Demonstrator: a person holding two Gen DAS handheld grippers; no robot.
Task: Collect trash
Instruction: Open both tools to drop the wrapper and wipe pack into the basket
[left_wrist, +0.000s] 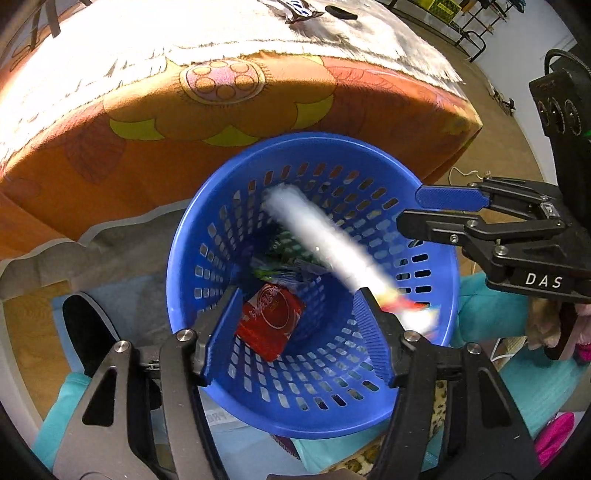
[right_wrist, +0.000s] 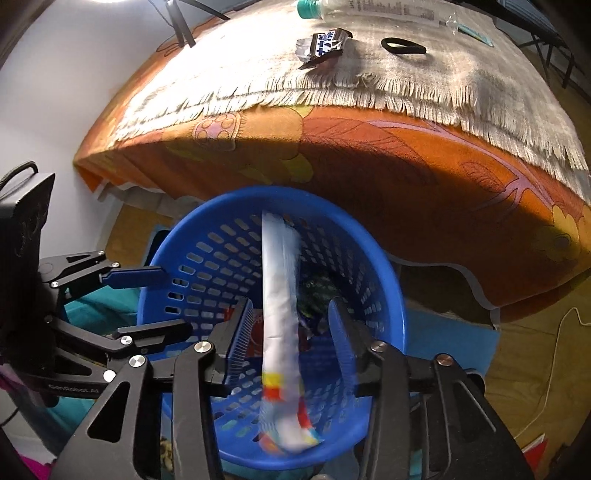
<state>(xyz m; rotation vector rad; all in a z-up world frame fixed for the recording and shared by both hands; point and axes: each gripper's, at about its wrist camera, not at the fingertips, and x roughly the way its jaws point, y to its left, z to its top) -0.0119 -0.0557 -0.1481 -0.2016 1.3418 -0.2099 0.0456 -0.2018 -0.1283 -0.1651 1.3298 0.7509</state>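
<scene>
A long white wrapper (right_wrist: 279, 314) with red, yellow and blue print at its lower end is blurred by motion above the mouth of the blue basket (left_wrist: 184, 236), between the fingers of the right tongs (right_wrist: 291, 328), which stand apart and do not touch it. The left tongs (left_wrist: 295, 332) are also wide open over the basket. Inside the basket lie a red packet (left_wrist: 271, 325) and some green wrappers (left_wrist: 286, 258), partly hidden. Behind the basket rises the orange-covered bed (right_wrist: 406, 162), close to its rim; on it lie a dark snack wrapper (right_wrist: 327, 44), a black band (right_wrist: 403, 47) and a bottle (right_wrist: 369, 11) cut off by the frame.
</scene>
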